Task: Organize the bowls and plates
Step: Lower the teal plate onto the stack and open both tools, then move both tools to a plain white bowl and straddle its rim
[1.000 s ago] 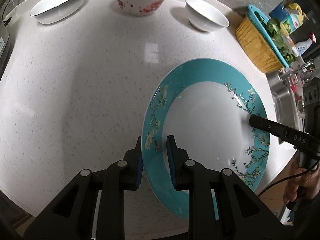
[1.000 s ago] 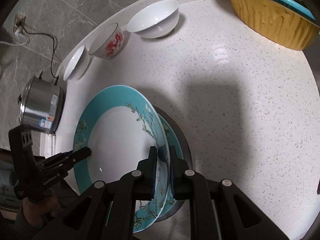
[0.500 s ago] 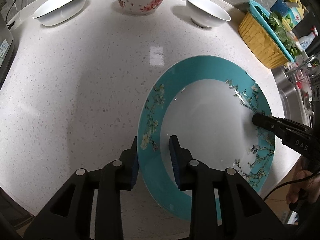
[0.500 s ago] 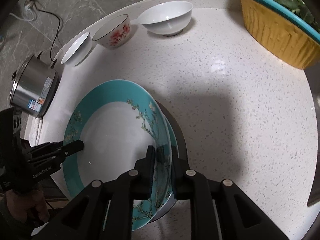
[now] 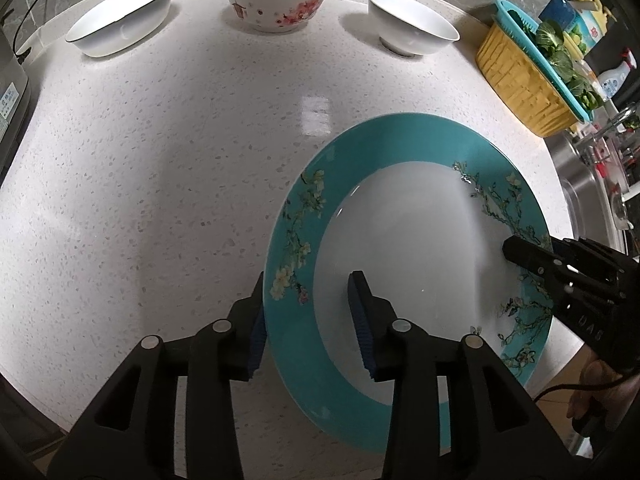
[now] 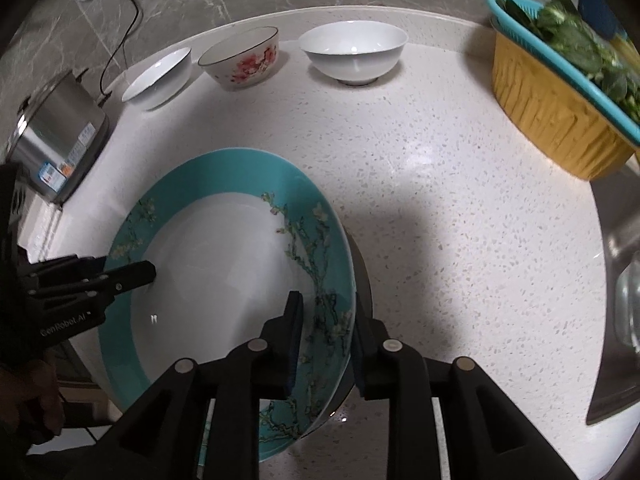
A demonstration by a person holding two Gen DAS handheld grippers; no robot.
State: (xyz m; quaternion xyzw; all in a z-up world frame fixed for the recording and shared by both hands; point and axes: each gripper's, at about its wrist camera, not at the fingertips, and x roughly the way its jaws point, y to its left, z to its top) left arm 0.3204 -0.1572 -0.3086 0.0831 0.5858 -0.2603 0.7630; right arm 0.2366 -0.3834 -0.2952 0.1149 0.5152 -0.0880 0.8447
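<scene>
A teal-rimmed plate with a white centre and blossom pattern [image 5: 404,224] lies on the white counter; it also shows in the right wrist view [image 6: 224,252]. My left gripper [image 5: 308,320] is open, its jaws straddling the plate's left rim without clamping it. My right gripper [image 6: 326,334] is open astride the opposite rim. Three bowls stand at the back: a shallow white bowl [image 5: 120,32], a flowered bowl [image 5: 276,4] and a plain white bowl [image 5: 412,32].
A yellow basket with a teal strainer of greens [image 5: 532,76] stands at the right by the sink [image 5: 592,184]. A steel pot [image 6: 56,140] stands at the counter's left edge. The counter's front edge is close under the plate.
Both grippers have opened off the plate's rim. The plate has settled lower onto the counter, over a second plate seen under it earlier.
</scene>
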